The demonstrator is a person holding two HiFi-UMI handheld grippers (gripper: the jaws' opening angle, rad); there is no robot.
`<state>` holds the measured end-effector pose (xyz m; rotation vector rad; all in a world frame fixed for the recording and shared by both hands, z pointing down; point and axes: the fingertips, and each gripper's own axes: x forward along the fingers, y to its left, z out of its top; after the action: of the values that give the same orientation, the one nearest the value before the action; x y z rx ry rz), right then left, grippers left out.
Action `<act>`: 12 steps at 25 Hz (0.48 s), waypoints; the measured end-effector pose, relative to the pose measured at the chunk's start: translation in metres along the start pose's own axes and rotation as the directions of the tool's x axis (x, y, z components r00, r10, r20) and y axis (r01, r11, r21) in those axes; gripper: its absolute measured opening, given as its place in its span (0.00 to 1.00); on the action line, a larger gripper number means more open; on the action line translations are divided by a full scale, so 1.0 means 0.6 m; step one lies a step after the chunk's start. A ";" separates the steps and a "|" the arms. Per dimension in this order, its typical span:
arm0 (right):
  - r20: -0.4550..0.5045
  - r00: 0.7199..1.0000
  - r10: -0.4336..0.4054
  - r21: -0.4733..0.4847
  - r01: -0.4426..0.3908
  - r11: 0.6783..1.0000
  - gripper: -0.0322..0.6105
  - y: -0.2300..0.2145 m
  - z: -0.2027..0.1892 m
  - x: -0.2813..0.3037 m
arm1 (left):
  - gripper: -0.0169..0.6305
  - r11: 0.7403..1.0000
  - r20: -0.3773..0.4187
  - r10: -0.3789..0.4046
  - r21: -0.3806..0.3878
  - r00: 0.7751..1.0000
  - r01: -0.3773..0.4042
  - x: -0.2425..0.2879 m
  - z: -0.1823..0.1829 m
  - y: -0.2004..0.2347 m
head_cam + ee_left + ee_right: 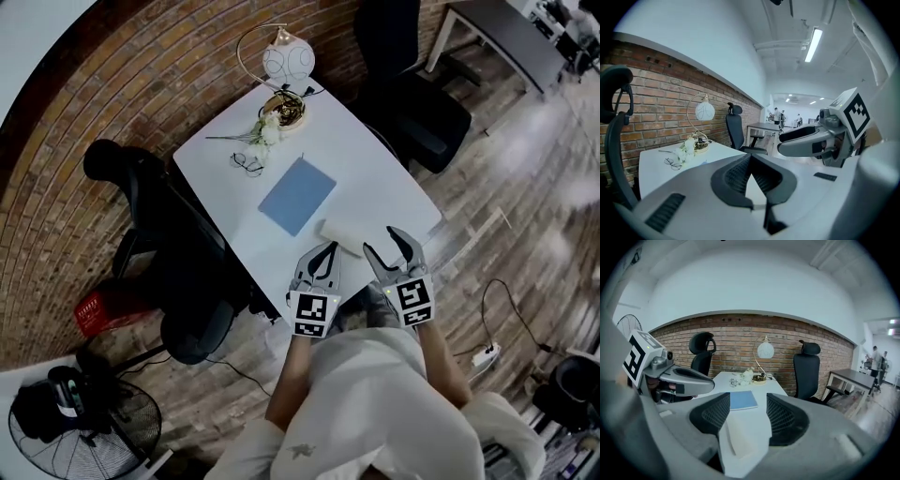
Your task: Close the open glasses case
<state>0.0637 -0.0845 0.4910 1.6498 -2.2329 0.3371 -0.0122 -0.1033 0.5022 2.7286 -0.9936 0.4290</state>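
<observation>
table (pixel 375 159): white; everything the job needs sits at its near edge, right in front of the person
right gripper (pixel 382 246): jaws wide apart, holding nothing, hovering just right of the case with the case showing low between them in its own view
left gripper (pixel 327 247): tips pinched together, nothing in them, hanging at the table edge just on the near side of the case
case (pixel 339 235): small white thing lying flat near the front edge, between notebook and grippers. White on white, so I honestly can't tell if the lid is up or already down
step: my guess is either lining up to push the lid shut, or hands backing off a case that's already closed. Both fit
next: if it's open, the lid needs a gentle press down while the base is kept from sliding off the edge
chairs (pixel 412 112): black, one either side, not in the way
notebook (pixel 296 195): blue, just behind the case, apart from it
lamp (pixel 288 58): far end, with flowers (pixel 267 131)
glasses (pixel 247 165): out on the table by the flowers, well away from the case
</observation>
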 end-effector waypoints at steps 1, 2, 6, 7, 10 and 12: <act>0.007 1.000 -0.014 0.005 0.014 1.000 0.43 0.002 0.005 -0.008 | 0.03 1.000 0.010 -0.007 0.006 1.000 0.007 -0.006 0.007 -0.002; 0.013 1.000 -0.027 0.008 0.027 1.000 0.43 0.004 0.009 -0.016 | 0.03 1.000 0.021 -0.013 0.010 1.000 0.013 -0.012 0.013 -0.005; 0.038 0.996 -0.075 0.016 0.074 0.997 0.43 0.007 0.022 -0.048 | 0.03 0.999 0.064 -0.041 0.034 0.997 0.039 -0.034 0.042 -0.016; 0.043 0.995 -0.088 0.015 0.088 0.996 0.43 0.007 0.024 -0.056 | 0.03 0.998 0.073 -0.048 0.042 0.996 0.045 -0.040 0.048 -0.019; 0.059 0.991 -0.121 0.007 0.121 0.993 0.43 0.007 0.032 -0.077 | 0.03 0.996 0.102 -0.065 0.063 0.993 0.059 -0.054 0.066 -0.025; 0.084 0.988 -0.132 0.019 0.131 0.991 0.43 0.010 0.048 -0.086 | 0.03 0.995 0.119 -0.074 0.077 0.990 0.065 -0.060 0.078 -0.027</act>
<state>0.0678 -0.0488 0.4439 1.8398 -2.1718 0.2521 -0.0189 -0.0834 0.4447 2.8749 -0.9252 0.2952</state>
